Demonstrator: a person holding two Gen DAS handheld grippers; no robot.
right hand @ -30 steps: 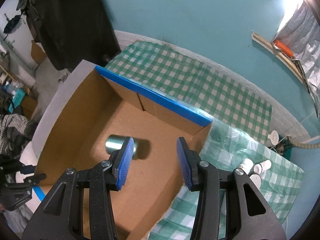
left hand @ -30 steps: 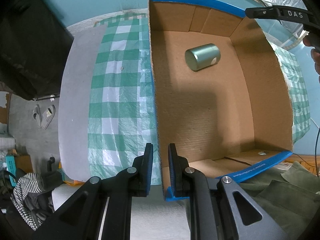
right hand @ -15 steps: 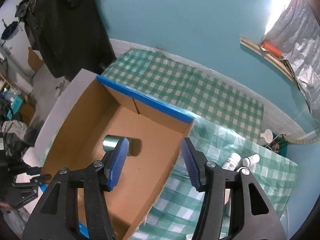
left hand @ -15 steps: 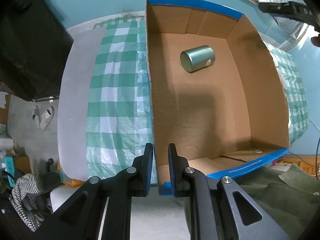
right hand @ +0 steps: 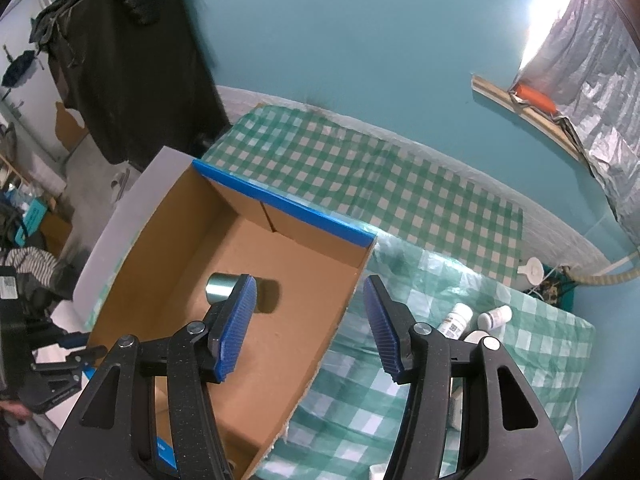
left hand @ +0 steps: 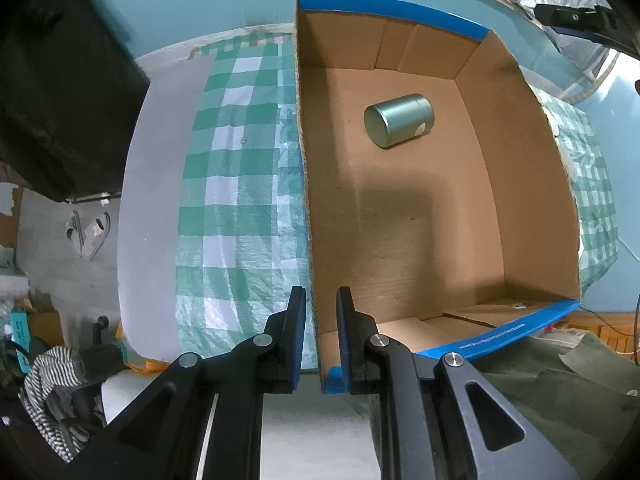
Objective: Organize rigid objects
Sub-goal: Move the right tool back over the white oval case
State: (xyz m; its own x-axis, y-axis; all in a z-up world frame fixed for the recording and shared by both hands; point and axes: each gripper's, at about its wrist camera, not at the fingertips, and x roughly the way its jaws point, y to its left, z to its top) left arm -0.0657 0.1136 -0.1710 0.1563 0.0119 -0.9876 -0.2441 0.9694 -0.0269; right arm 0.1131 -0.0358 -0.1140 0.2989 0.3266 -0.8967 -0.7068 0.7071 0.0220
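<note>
- The left hand-held gripper is clamped on the near left wall of the cardboard box, close to its corner.
- The right hand-held gripper is held half open above the box's right wall, with nothing gripped.
- A green metal tin is seen lying on its side on the box floor.
- White bottles are seen on the checked cloth, right of the box.

The right tool hangs empty, jaws apart, above the cardboard box. A green tin lies inside it. White bottles lie on the checked surface beside the box.
</note>
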